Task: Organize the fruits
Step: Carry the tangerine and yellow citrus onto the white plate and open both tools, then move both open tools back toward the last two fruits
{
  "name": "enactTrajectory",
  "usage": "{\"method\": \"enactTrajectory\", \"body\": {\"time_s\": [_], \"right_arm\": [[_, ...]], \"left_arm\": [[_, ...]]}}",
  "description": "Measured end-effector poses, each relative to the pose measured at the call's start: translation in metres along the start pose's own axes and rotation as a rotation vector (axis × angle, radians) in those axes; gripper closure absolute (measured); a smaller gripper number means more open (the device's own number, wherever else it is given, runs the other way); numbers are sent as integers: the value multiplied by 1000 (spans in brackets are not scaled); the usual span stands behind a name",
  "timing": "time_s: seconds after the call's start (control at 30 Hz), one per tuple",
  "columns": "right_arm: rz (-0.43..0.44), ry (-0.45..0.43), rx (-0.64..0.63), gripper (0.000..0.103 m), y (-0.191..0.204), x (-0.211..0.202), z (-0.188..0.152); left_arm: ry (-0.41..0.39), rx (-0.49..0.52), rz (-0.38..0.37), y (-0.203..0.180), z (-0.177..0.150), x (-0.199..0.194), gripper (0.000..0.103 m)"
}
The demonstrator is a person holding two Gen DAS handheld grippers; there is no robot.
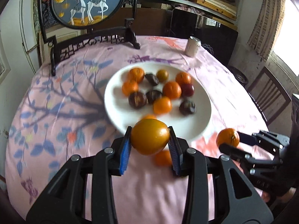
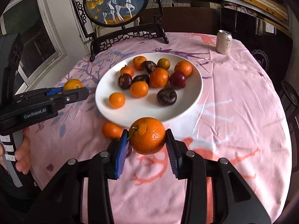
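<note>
- The left gripper (image 1: 150,140) is pinching a greenish-orange fruit (image 1: 150,136) between its blue pads (image 1: 125,150), held up off the cloth just in front of the plate's near rim.
- The right gripper (image 2: 147,138) is doing the same with a mandarin (image 2: 147,135) that has a little green stem; pads pressed on both sides, also up in the air near the plate's front edge.
- In the left wrist view you can see the right gripper off to the right with that mandarin (image 1: 227,137) in it, and in the right wrist view the left gripper (image 2: 74,90) shows up at the left with its fruit (image 2: 73,84) peeking over the fingers. A hand (image 2: 22,155) is wrapped around the left gripper's handle.
- The white plate (image 2: 179,102) sits mid-table and already has a pile on it: 6 orange mandarins, 1 greenish one (image 2: 163,64), 1 red plum (image 2: 177,80), and 4 dark wrinkly fruits that I can't identify.
- 1 loose mandarin (image 2: 111,129) is lying on the cloth just outside the plate's near rim, between the 2 grippers. There's something dark right behind the right gripper's left pad, too hidden to tell.
- Everything sits on a pink tablecloth (image 2: 233,130) with a branch-and-leaf print.
- A pale drink can (image 2: 224,42) stands upright at the far right of the table, well apart from the plate.
- At the far left edge is a round deer picture (image 2: 116,1) in a dark carved stand.
</note>
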State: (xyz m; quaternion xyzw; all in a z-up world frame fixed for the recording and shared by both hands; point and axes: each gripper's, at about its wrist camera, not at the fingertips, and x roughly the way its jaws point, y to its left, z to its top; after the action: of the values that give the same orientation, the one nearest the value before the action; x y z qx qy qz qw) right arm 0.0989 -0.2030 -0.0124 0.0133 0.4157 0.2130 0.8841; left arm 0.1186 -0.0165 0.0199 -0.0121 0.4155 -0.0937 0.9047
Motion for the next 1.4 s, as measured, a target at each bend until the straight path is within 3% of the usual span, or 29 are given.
{"method": "enactTrajectory", "body": {"time_s": [0.13,0.23,0.6,0.63,0.67,0.7,0.73,0.83,0.9,1.0,1.1,1.23,1.4], "right_arm": [[-1,11,-29,63,-2,29,37],[-9,31,-36,63,-5,50,52],[0,55,-37,62,-18,92,76],[-9,56,-45,58,-17,94,76],[-32,49,-56,42,-16,95,77],[-61,26,-65,35,-15,92,76],[-90,3,-78,33,-14,88,75],[-141,-35,-89,20,-12,72,73],[-155,-63,-84,10,-11,54,67],[-182,-88,-97,3,-3,27,47],[-220,-105,-87,1,6,6,18],[-206,-87,-35,1,12,-9,-16],[-186,-77,-37,1,24,-22,-31]], "left_arm": [[19,-25,21,2,57,39,65],[53,-29,43,2,80,70,65],[132,-62,49,14,95,131,64],[131,-67,49,14,96,133,58],[127,-72,53,15,97,133,29],[112,-79,66,16,99,129,17],[82,-85,77,17,100,124,11],[26,-64,84,17,103,102,11],[6,-55,90,16,99,85,7],[-24,-41,92,16,75,52,2],[-32,-51,113,17,39,26,2],[-26,-92,121,21,-19,-2,2],[-15,-136,140,33,-64,-24,2]]}}
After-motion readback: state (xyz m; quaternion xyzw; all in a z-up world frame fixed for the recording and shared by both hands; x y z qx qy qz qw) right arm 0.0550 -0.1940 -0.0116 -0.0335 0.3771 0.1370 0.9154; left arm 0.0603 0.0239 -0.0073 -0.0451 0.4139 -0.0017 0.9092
